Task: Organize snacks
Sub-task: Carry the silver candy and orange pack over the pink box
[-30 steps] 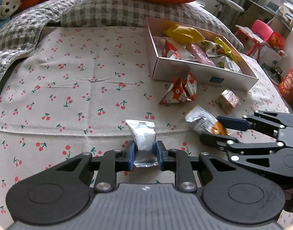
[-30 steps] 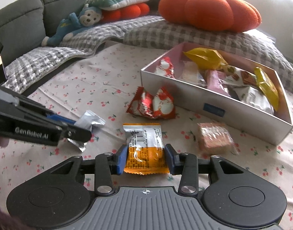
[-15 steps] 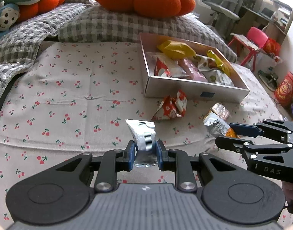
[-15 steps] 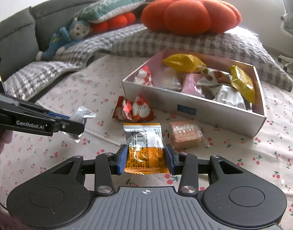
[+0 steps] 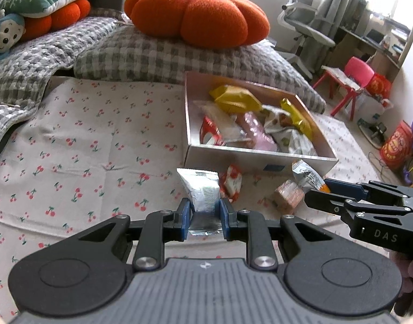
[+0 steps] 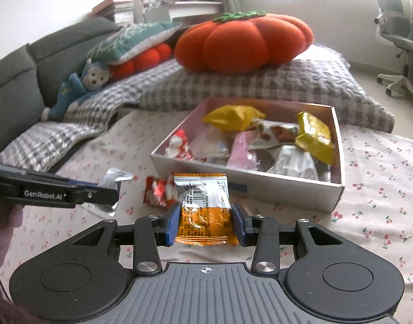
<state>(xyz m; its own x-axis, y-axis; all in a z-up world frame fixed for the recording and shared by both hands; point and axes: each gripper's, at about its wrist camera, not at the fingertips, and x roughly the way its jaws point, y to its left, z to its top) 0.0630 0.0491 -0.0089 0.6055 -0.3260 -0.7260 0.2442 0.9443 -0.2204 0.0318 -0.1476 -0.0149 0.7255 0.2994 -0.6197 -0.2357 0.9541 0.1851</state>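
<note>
Both grippers are holding packets clear of the bedsheet: the left gripper [image 5: 205, 214] clamping a silver packet [image 5: 202, 193], the right gripper [image 6: 205, 222] an orange packet [image 6: 203, 205], with the snack box [image 6: 338, 162] lying ahead, nearer the right.

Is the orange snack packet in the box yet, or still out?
Out: the right gripper holds the orange packet short of the box.

The box [image 6: 337, 159] is open-topped but crowded with packets. A red-white snack [image 6: 160, 191] lies before its near wall. Left of it, the cherry cloth [image 5: 79, 135] lies bare.
</note>
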